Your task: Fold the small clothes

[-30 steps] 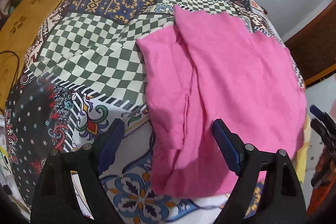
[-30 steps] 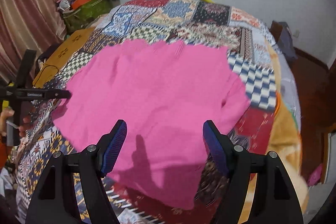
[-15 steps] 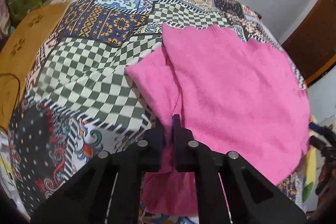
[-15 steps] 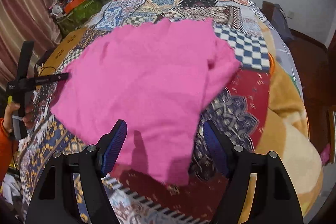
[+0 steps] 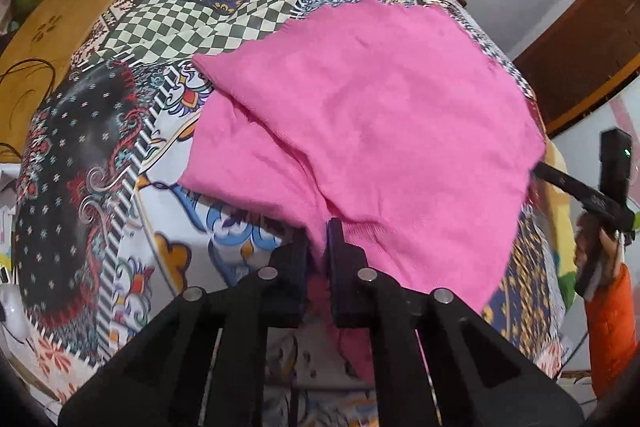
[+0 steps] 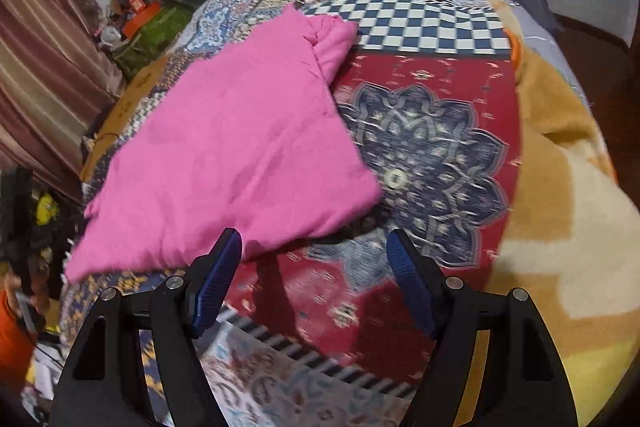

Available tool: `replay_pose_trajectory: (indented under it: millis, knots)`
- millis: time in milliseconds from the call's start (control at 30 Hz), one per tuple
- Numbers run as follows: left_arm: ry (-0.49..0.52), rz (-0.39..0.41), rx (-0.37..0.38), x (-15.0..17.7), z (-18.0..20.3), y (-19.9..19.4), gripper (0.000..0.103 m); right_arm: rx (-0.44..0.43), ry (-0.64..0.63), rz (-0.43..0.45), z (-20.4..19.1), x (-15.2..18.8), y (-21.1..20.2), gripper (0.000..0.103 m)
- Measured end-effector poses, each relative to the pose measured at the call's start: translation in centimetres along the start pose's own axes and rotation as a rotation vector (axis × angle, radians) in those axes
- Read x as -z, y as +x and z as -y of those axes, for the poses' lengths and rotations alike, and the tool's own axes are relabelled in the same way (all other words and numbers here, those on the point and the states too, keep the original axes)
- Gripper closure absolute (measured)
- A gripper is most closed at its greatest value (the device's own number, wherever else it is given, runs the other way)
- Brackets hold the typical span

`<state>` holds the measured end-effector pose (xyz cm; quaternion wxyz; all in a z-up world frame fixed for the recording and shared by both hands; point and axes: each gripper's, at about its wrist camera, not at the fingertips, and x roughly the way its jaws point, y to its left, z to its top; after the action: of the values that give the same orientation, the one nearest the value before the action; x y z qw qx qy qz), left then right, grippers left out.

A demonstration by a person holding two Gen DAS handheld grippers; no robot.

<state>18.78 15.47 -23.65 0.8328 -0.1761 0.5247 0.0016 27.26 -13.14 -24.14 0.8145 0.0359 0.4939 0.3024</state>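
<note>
No words or labels can be read on anything here.

A pink top (image 5: 368, 123) lies on a bed covered by a patchwork blanket (image 5: 132, 155). The pink cloth looks soft and a bit fuzzy, like knit. It is partly doubled over, so one layer lies on another, with a soft ridge where they meet. Its far edge looks bumpy and uneven. In the right wrist view the top (image 6: 240, 147) lies slanted, with its long way running from the near left up to the far right, where a bunched bit ends near the blue and white squares.

The blanket has many patches: green and white checks, a dark patch with tiny flowers, and a red patch with a big blue star flower (image 6: 424, 163). A fuzzy tan and cream blanket (image 6: 560, 187) lies to the right.

The left gripper (image 5: 318, 247) is black and squeezed tight on the near edge of the pink top. A fold of cloth sticks up between its fingers.

The right gripper (image 6: 316, 279) has blue ribbed pads. Its jaws stand wide apart with nothing in them. It hangs over the red patch, just beside the top's near edge.
</note>
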Motion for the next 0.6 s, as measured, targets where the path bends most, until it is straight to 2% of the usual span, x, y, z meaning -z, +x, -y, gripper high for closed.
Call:
replay_pose_trajectory:
  millis: [33, 100, 133, 167, 200, 267, 333, 467, 600]
  knots:
    - [-0.001, 0.008, -0.016, 0.1, -0.2, -0.5, 0.093, -0.009, 0.001, 0.005, -0.2, -0.2, 0.2, 0.033]
    - [-0.005, 0.032, -0.053, -0.3, -0.9, -1.1, 0.082, -0.025, 0.007, 0.015, -0.5, -0.8, 0.8, 0.051]
    - [-0.019, 0.051, -0.076, -0.8, -1.6, -1.4, 0.077, -0.029, 0.012, 0.018, -0.5, -0.9, 1.0, 0.056]
    - [-0.039, 0.073, -0.097, -1.2, -2.3, -1.7, 0.069, -0.033, 0.014, 0.024, -0.7, -1.0, 1.1, 0.071]
    - [-0.057, 0.090, -0.111, -1.7, -3.0, -1.8, 0.065, -0.035, 0.010, 0.023, -0.7, -1.2, 1.3, 0.092]
    - [-0.084, 0.108, -0.128, -2.8, -4.4, -1.9, 0.065, -0.046, 0.002, 0.011, -0.8, -1.5, 1.7, 0.095]
    - [-0.114, 0.091, -0.123, -4.0, -5.7, -1.4, 0.065, -0.034, -0.020, 0.010, -0.7, -2.0, 1.6, 0.095]
    - [-0.150, 0.069, -0.090, -5.7, -7.0, -0.2, 0.065, 0.016, -0.057, 0.026, 0.2, -3.7, 0.9, 0.096]
    - [-0.157, 0.063, -0.031, -7.4, -6.6, 1.2, 0.062, 0.083, -0.066, 0.061, 1.4, -6.4, 0.4, 0.096]
